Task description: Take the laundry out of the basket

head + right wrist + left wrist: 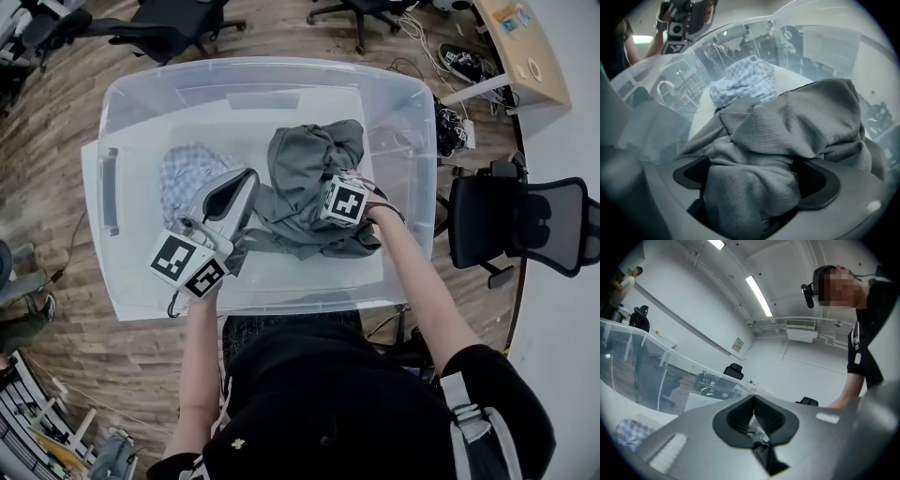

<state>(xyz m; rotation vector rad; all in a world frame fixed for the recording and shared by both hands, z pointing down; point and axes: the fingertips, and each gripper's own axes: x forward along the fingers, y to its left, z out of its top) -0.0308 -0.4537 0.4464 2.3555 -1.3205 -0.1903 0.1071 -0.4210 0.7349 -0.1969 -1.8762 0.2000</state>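
My right gripper (754,180) has its jaws wide apart with a fold of the crumpled grey knit garment (305,164) between them, right of centre in the clear plastic storage bin (412,141). The left gripper (753,425) has its jaws together and empty, left of centre in the bin, next to a blue-white checked cloth (186,178).

Grey garment (787,140) hides the right tongs' (754,180) tips; at its nine o'clock, left tongs (239,187) cover part of the checked shirt (183,173).

Bright ceiling strip (759,295) light; fisheye vignette; near foreground blurred.
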